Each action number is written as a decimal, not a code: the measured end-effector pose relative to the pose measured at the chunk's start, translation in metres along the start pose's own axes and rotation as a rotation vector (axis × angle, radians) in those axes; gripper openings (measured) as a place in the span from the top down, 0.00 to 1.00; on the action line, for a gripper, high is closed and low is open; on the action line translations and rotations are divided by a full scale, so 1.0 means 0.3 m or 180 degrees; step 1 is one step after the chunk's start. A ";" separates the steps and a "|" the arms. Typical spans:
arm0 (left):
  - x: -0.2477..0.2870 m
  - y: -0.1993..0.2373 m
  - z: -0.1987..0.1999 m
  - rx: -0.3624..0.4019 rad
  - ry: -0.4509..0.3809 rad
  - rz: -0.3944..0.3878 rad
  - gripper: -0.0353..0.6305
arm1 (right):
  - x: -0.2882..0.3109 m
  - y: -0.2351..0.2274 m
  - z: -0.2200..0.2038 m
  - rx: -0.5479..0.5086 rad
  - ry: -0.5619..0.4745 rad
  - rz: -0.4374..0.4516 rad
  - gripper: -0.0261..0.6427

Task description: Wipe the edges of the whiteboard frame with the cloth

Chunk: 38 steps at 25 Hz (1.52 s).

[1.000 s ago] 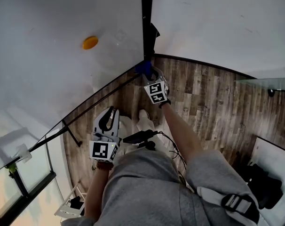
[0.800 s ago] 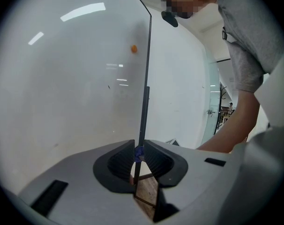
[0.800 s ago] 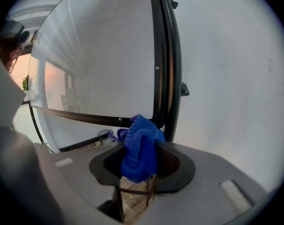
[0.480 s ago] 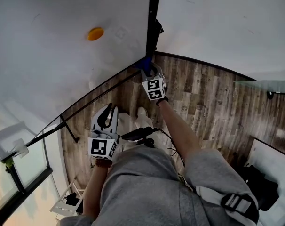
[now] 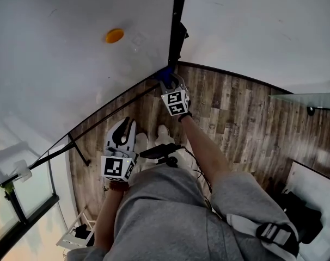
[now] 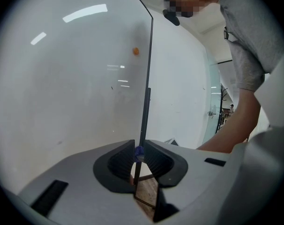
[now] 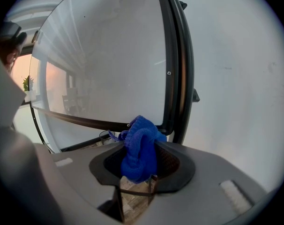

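The whiteboard point(image 5: 72, 64) has a thin black frame point(image 5: 176, 15) running down its right edge. My right gripper point(image 5: 168, 82) is shut on a bunched blue cloth point(image 5: 165, 74), which is pressed to the frame's lower right corner. In the right gripper view the blue cloth point(image 7: 138, 149) fills the jaws of the right gripper point(image 7: 139, 165) just below the black frame point(image 7: 172, 69). My left gripper point(image 5: 123, 134) hangs lower left, off the board, jaws together and empty. In the left gripper view, the left gripper point(image 6: 138, 161) points at the frame's edge point(image 6: 145, 102).
An orange magnet point(image 5: 114, 35) sticks on the board. A black clip point(image 5: 179, 36) juts from the frame's right side. The board's stand legs point(image 5: 80, 152) rest on the wood floor point(image 5: 236, 118). A glass panel point(image 5: 23, 200) stands lower left; dark bags point(image 5: 304, 216) lie lower right.
The right gripper with the cloth has crept slightly left at the frame's lower corner. The view has shifted a little. The left gripper has hardly moved.
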State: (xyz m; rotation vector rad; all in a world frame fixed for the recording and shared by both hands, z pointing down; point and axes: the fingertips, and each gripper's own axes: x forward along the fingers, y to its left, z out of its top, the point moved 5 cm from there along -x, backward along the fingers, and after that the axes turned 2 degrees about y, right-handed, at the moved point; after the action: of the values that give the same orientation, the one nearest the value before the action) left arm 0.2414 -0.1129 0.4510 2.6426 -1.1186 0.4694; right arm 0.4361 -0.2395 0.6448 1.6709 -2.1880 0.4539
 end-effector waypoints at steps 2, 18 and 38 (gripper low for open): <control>-0.004 0.008 -0.003 -0.0008 -0.0006 0.0019 0.85 | -0.001 0.010 0.001 0.0017 -0.0001 -0.0008 0.74; -0.034 0.043 -0.016 -0.0160 -0.0054 0.0195 0.85 | 0.013 0.092 0.006 0.0048 -0.0061 0.0154 0.74; -0.082 0.060 -0.044 -0.0257 -0.0050 0.0372 0.85 | 0.024 0.150 0.004 0.0099 0.0004 0.0221 0.75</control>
State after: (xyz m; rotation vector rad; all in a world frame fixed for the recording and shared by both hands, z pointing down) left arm 0.2094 -0.1046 0.4556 2.5261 -1.2744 0.4166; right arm 0.3908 -0.2347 0.6451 1.6139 -2.2547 0.5099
